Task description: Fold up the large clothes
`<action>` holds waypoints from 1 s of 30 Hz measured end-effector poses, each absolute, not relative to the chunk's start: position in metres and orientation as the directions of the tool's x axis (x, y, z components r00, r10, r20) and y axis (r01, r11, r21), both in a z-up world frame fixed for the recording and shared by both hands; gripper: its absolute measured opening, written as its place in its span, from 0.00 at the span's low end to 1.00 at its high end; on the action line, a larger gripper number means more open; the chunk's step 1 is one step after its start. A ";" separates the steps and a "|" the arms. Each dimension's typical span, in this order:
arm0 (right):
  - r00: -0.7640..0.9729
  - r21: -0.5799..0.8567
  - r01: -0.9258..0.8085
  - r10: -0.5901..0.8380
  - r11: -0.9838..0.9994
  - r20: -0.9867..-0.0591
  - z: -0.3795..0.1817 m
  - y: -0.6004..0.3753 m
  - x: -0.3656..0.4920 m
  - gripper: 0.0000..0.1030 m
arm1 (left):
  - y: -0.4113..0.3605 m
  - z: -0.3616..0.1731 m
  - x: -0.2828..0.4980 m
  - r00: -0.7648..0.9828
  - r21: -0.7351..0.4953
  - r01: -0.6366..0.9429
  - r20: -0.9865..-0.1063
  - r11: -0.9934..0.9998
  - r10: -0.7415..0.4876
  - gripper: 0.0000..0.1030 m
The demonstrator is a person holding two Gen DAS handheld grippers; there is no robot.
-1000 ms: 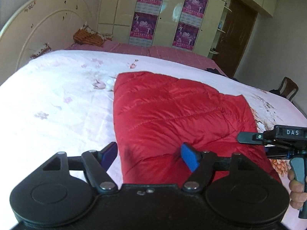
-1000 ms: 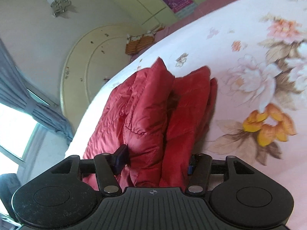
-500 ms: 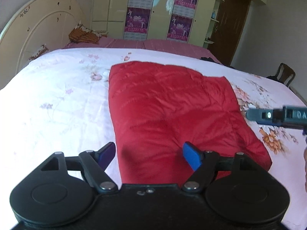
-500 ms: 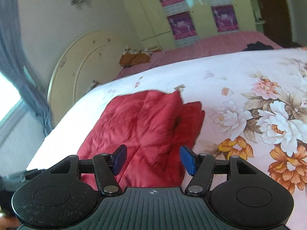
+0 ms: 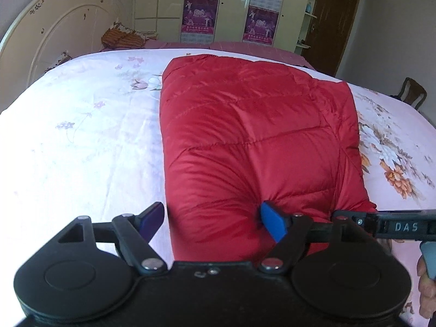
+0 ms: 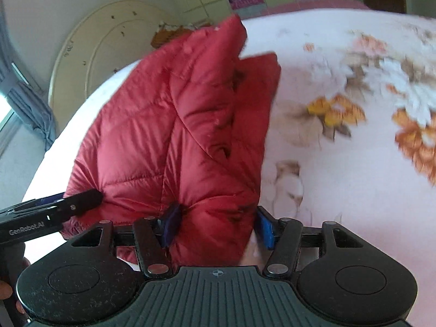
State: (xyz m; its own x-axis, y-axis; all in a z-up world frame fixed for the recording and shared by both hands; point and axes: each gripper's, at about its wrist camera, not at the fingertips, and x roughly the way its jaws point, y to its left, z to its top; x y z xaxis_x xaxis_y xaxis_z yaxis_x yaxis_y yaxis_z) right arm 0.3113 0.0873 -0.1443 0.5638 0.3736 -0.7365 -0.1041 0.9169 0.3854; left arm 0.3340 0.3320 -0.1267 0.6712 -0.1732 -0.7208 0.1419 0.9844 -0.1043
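Jaws, right gripper (image 6: 215,223): about half-wide, just closed further, pads pinched on a bunched near corner of the red quilted jacket (image 6: 163,122), fabric puckered at the left pad. Jaws, left gripper (image 5: 212,218): wider, set across the jacket's other near corner, right pad dug into the padding, left pad at the very edge. Jacket folded into a long block, lying on the floral quilt (image 5: 81,136). Cream headboard (image 5: 54,27) far left; wardrobe (image 5: 229,8) with purple posters behind.
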 end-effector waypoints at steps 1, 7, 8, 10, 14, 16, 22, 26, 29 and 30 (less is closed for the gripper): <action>0.567 0.363 -0.112 0.359 0.925 -0.741 -0.143 0.090 0.310 0.56 | 0.332 -0.127 0.333 0.672 -0.103 0.143 -0.720 0.984 -0.173 0.75; 0.584 0.313 -0.131 0.329 0.941 -0.742 -0.143 0.097 0.308 0.56 | 0.332 -0.123 0.330 0.681 -0.091 0.144 -0.714 0.985 -0.166 0.75; 0.585 0.318 -0.134 0.334 0.938 -0.739 -0.145 0.095 0.308 0.56 | 0.330 -0.121 0.330 0.681 -0.083 0.145 -0.714 0.986 -0.161 0.75; 0.580 0.317 -0.137 0.335 0.939 -0.743 -0.144 0.095 0.309 0.56 | 0.329 -0.118 0.329 0.679 -0.077 0.140 -0.718 0.987 -0.152 0.76; 0.573 0.292 -0.154 0.326 0.944 -0.752 -0.134 0.096 0.308 0.56 | 0.326 -0.108 0.330 0.673 -0.081 0.128 -0.725 0.988 -0.147 0.82; 0.591 0.300 -0.158 0.333 0.941 -0.735 -0.123 0.090 0.305 0.56 | 0.324 -0.100 0.330 0.690 -0.081 0.125 -0.710 0.989 -0.145 0.83; 0.704 0.285 -0.151 0.305 0.947 -0.641 -0.077 0.072 0.305 0.56 | 0.320 -0.075 0.346 0.729 -0.054 0.151 -0.668 0.987 -0.148 0.85; 0.755 0.247 -0.147 0.270 0.958 -0.597 -0.058 0.074 0.331 0.56 | 0.320 -0.070 0.378 0.744 -0.056 0.150 -0.651 0.987 -0.149 0.83; 0.776 0.213 -0.165 0.260 0.963 -0.575 -0.053 0.090 0.355 0.42 | 0.323 -0.073 0.406 0.747 -0.077 0.126 -0.649 0.989 -0.146 0.79; 0.773 0.205 -0.172 0.261 0.964 -0.579 -0.053 0.097 0.366 0.28 | 0.323 -0.075 0.413 0.746 -0.082 0.122 -0.650 0.989 -0.146 0.76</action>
